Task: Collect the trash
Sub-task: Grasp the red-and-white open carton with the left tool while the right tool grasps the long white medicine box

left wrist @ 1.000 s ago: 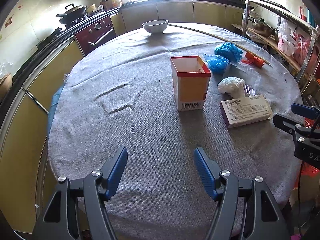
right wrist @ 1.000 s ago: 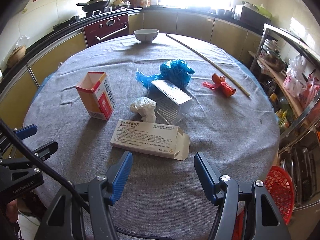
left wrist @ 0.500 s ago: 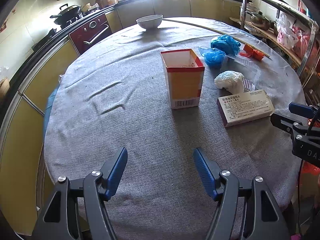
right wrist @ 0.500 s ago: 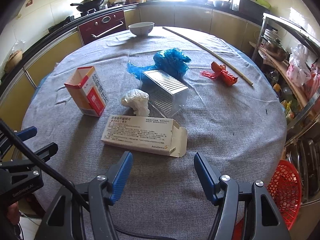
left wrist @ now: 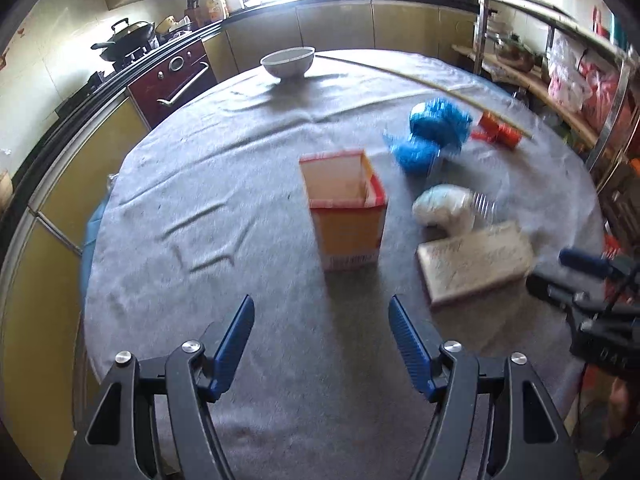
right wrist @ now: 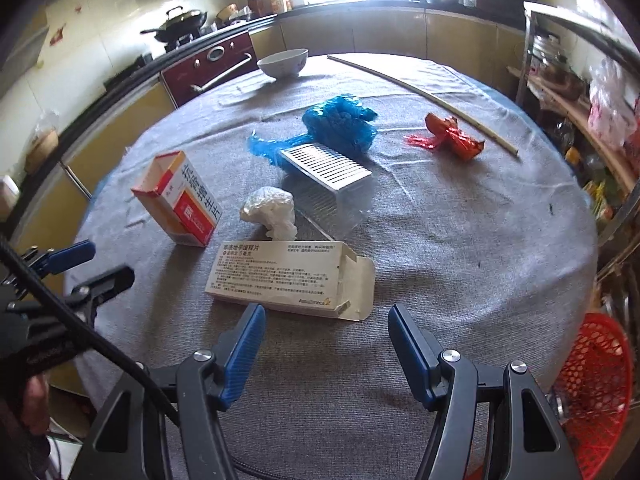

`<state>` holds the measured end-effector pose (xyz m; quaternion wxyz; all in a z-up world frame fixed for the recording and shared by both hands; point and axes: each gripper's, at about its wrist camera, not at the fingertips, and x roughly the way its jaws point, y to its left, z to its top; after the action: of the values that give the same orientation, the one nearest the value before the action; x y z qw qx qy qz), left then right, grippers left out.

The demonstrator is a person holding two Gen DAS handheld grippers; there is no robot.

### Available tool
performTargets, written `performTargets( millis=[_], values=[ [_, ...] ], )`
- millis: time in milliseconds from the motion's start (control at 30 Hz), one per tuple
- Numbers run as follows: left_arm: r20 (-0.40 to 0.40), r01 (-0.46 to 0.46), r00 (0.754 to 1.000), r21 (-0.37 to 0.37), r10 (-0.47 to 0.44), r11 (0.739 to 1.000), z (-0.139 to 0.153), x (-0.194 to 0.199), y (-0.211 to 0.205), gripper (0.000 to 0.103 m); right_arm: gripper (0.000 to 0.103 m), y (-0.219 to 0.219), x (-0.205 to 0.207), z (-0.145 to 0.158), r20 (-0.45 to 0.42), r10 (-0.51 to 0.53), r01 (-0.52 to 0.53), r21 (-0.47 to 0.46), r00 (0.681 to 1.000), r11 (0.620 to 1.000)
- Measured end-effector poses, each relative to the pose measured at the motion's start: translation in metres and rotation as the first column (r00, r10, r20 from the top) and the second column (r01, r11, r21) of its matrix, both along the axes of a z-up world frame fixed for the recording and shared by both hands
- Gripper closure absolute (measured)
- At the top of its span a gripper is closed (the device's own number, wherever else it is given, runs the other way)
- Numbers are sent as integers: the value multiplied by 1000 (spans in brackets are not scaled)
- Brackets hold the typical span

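Trash lies on a round table with a grey cloth. An open-topped orange and red box stands upright; it also shows in the right wrist view. A flat white medicine carton lies just ahead of my right gripper, which is open and empty. Behind it are a crumpled white tissue, a clear plastic tray, blue plastic bags and a red wrapper. My left gripper is open and empty, a short way in front of the orange box.
A white bowl and a long thin stick lie at the far side of the table. A red mesh basket stands on the floor at the right. Cabinets, a stove and a shelf rack surround the table.
Both grippers have moved forward over the table. The orange box is nearer the left gripper and the flat carton nearer the right gripper. Both stay open.
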<state>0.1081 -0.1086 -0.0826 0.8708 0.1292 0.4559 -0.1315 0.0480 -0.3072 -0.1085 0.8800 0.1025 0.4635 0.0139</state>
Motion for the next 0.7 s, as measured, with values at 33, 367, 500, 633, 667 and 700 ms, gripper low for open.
performTargets(
  millis=[33, 367, 500, 633, 667, 700],
  values=[
    [-1, 2, 1000, -17, -2, 1000, 2, 4, -2, 30, 35, -5, -1, -1, 3, -7, 7, 19, 1000, 1000],
    [-67, -15, 998, -101, 8, 995, -5, 52, -21, 30, 35, -33, -3, -11, 17, -33, 30, 142, 999, 989],
    [-107, -52, 993, -112, 40, 992, -18, 66, -20, 30, 35, -45, 7, -15, 34, -23, 14, 249, 999, 968],
    [-154, -93, 986, -145, 70, 985, -30, 73, -8, 30, 35, -48, 23, -15, 62, 6, -25, 322, 998, 946],
    [-164, -103, 983, -154, 78, 983, -33, 75, -4, 30, 35, -47, 30, -17, 65, 19, -40, 337, 998, 941],
    [-170, -111, 982, -162, 83, 981, -34, 76, -2, 30, 35, -46, 34, -19, 66, 24, -45, 340, 998, 939]
  ],
)
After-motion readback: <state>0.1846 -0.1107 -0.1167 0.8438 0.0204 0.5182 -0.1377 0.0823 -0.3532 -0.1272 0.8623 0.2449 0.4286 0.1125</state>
